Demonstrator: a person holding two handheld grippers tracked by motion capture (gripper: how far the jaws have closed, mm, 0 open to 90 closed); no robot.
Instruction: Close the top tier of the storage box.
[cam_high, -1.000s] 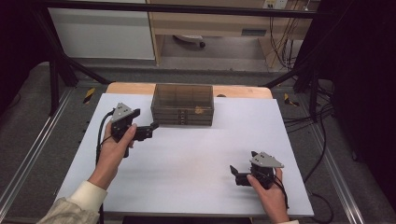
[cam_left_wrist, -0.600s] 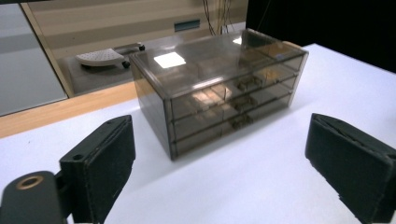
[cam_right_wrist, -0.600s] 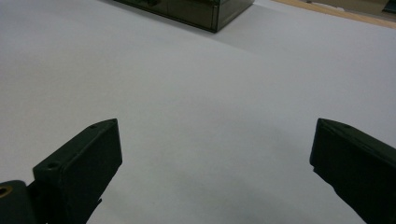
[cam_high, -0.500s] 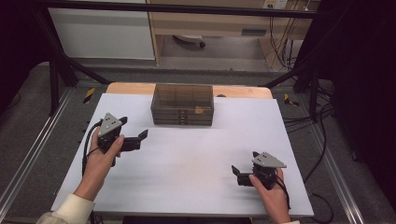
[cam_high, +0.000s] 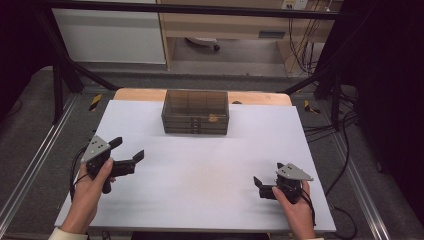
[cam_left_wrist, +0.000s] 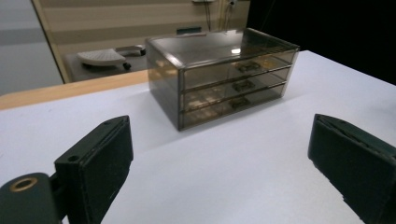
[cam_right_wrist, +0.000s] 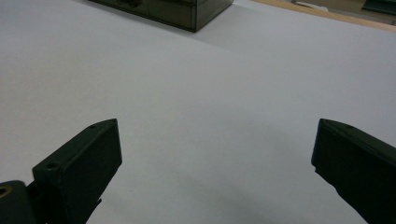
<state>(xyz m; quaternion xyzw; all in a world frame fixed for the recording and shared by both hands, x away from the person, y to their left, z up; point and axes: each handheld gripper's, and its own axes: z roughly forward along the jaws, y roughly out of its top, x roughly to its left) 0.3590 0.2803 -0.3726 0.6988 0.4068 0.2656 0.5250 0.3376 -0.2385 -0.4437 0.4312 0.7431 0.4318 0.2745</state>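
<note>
Smoky translucent three-drawer box (cam_high: 195, 112), small handles, upright, drawers shut

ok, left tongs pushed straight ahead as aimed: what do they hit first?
Probably the smoky drawer box. Left tongs stand open with bare white table ahead and the box's near corner roughly centred beyond; depth unclear.

A fixed overhead camera looks forward and down across the white rectangular table (cam_high: 200, 170). 2 low gripper cameras skim that tabletop, both facing the smoky transparent plastic 3-drawer box (cam_left_wrist: 219, 74), shared by all 3 views.
</note>
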